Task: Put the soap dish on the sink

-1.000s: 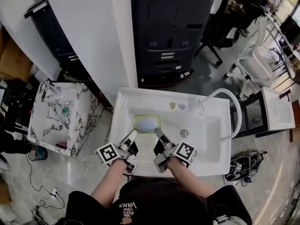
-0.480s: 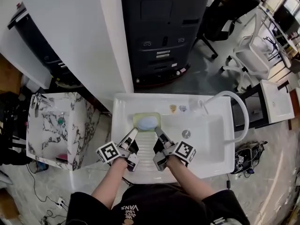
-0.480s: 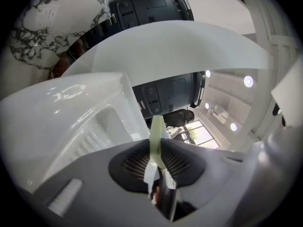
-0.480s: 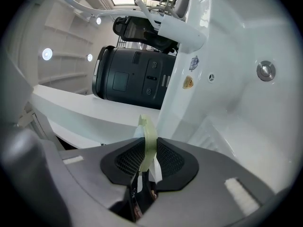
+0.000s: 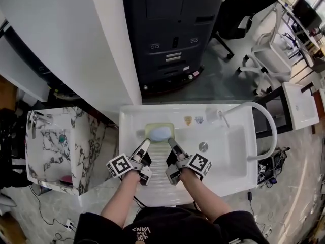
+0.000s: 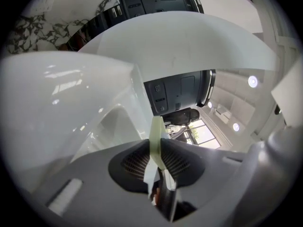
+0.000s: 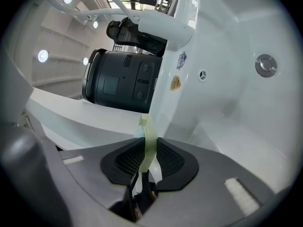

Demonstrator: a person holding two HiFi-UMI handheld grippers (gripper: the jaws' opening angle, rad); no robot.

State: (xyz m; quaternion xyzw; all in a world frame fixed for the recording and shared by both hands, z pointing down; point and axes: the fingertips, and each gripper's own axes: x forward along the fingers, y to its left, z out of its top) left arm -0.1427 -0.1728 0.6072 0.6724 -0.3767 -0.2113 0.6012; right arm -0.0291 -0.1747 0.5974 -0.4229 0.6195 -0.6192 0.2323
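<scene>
Head view: placement step, soap dish at 10 o'clock corner of sink.
Clamped on its rim by left gripper and right gripper; next, set down level, release both jaws together.

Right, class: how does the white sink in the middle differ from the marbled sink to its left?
The white sink is plain white; the marbled sink is white with dark veins. The white sink looks wider than the marbled sink in the head view. The left gripper and right gripper hold the soap dish at the white sink; nothing is held at the marbled sink. Both are rectangular basins.
</scene>
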